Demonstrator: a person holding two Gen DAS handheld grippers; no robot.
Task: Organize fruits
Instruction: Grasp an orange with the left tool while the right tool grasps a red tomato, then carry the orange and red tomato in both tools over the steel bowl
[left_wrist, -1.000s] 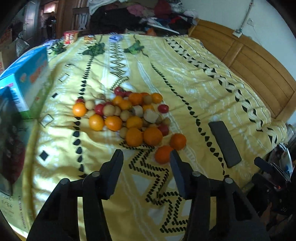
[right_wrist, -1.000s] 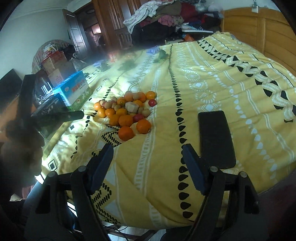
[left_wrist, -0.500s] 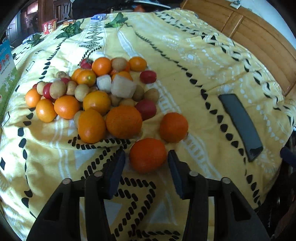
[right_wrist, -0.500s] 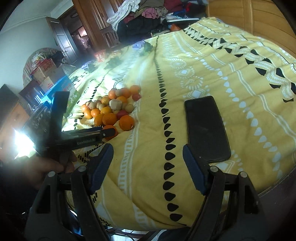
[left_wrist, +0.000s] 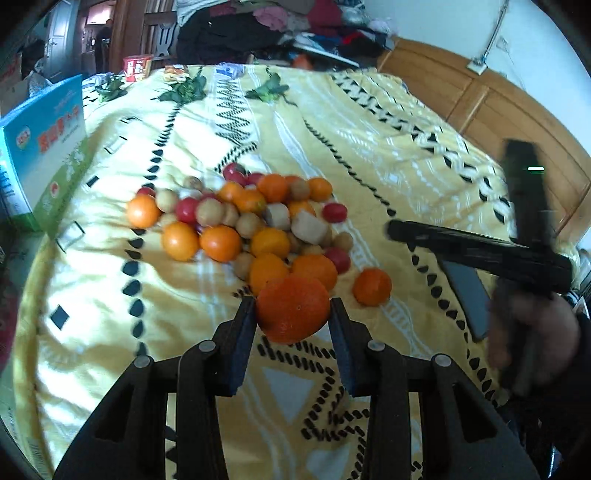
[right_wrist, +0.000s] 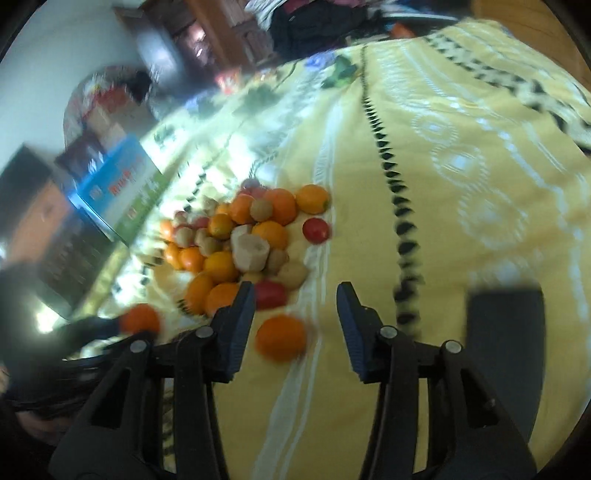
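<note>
The orange (left_wrist: 292, 309) sits clamped between the left gripper's (left_wrist: 292, 314) jaws, roundish and slightly wider than tall, its widest span running jaw to jaw, skin deep orange and pebbled. Just beyond the jaws lies the fruit pile (left_wrist: 243, 221) on the yellow bed cover (left_wrist: 369, 155). The right gripper's (right_wrist: 295, 291) jaws gape wide, empty, around a loose orange (right_wrist: 281, 336), without touching it.

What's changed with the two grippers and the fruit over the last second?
The left gripper moved in on the near edge of the pile and closed on an orange, which now looks lifted off the bedspread. The right gripper swung left from the phone toward the fruit, open, framing a loose orange. The rest of the pile, the phone and the blue box stayed put.
</note>
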